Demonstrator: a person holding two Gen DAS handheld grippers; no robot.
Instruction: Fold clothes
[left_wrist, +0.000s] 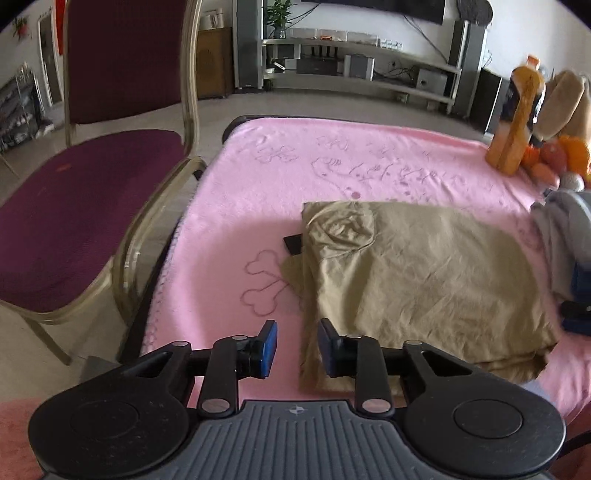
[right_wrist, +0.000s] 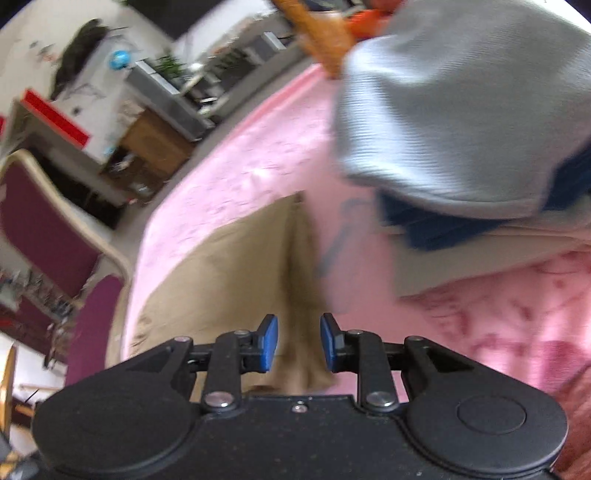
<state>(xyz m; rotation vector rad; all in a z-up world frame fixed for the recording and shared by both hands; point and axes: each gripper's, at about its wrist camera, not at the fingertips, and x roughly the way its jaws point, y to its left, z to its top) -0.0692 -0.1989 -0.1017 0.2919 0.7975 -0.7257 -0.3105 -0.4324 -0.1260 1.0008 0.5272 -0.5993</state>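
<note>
- Both tongs, left and right, spread, pinching nothing.
- Tan garment lies folded on the pink-covered surface.
- Risk: right pads only straddle its ridge, so they'd slip off or drag the fold apart.

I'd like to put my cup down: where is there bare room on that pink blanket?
The pink blanket lies bare between the chair and the folded tan garment, and along the far edge. The right side is crowded: the grey clothes, the orange bottle and the plush toys.
</note>
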